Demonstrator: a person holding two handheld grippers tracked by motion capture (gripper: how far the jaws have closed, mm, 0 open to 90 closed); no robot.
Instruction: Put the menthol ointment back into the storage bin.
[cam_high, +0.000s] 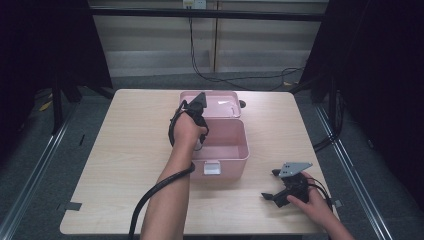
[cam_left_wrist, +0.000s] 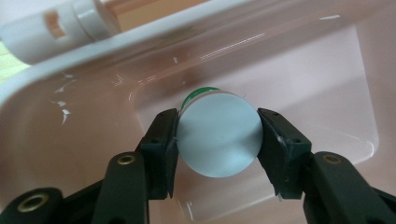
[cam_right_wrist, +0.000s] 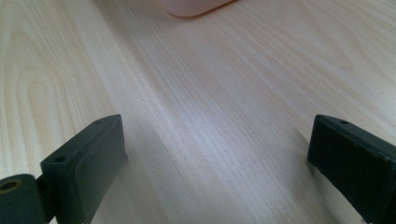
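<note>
White-capped bottle (cam_left_wrist: 218, 134) between left tongs (cam_left_wrist: 217, 140)

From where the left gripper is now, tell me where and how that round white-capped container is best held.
Grip the white-capped container across its round sides, just below the flat cap face, coming from above into the open pink box. The left gripper already does this: its jaws sit on opposite sides of the cylinder, so the curved wall centres between them. The flat cap offers no edge to pinch.

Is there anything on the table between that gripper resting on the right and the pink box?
Nothing: bare wood separates the right gripper from the pink box in the high view. The right gripper view shows bare table between its open jaws.
</note>
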